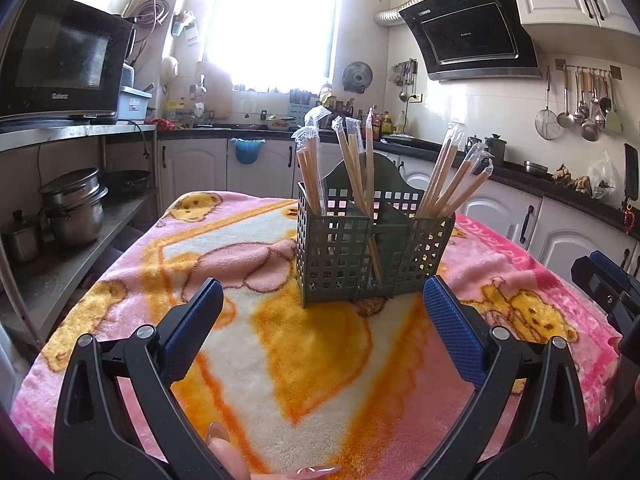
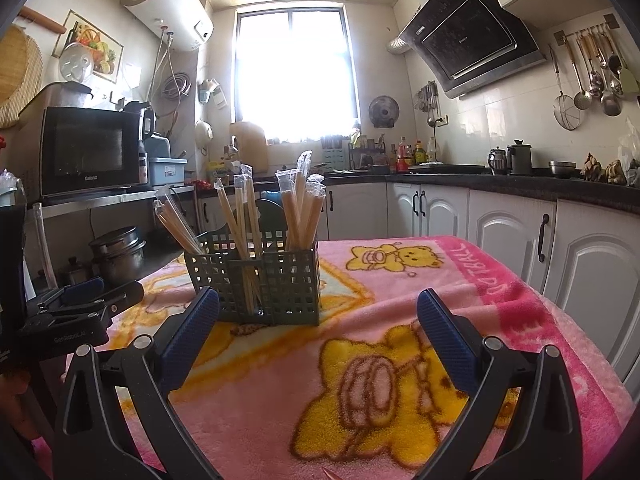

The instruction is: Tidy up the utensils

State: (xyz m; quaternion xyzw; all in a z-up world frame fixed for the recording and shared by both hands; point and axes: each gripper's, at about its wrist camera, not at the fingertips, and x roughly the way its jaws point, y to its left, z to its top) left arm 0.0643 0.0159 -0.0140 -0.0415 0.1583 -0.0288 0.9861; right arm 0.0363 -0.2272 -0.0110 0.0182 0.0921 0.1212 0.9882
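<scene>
A grey-green lattice utensil caddy (image 1: 372, 256) stands upright on the pink bear-print blanket (image 1: 280, 360). Several plastic-wrapped wooden chopsticks (image 1: 356, 164) stand in its compartments. It also shows in the right wrist view (image 2: 264, 284), with chopsticks (image 2: 298, 208) leaning out. My left gripper (image 1: 322, 296) is open and empty, just in front of the caddy. My right gripper (image 2: 318, 308) is open and empty, in front and to the right of the caddy. The right gripper shows at the right edge of the left wrist view (image 1: 604, 284); the left gripper shows at the left of the right wrist view (image 2: 84, 300).
A metal shelf (image 1: 72, 132) at the left holds a black microwave (image 1: 60, 56) and steel pots (image 1: 76, 204). White cabinets (image 2: 512, 236) and a dark counter run along the back and right. The blanket (image 2: 400, 360) drops off at the table edges.
</scene>
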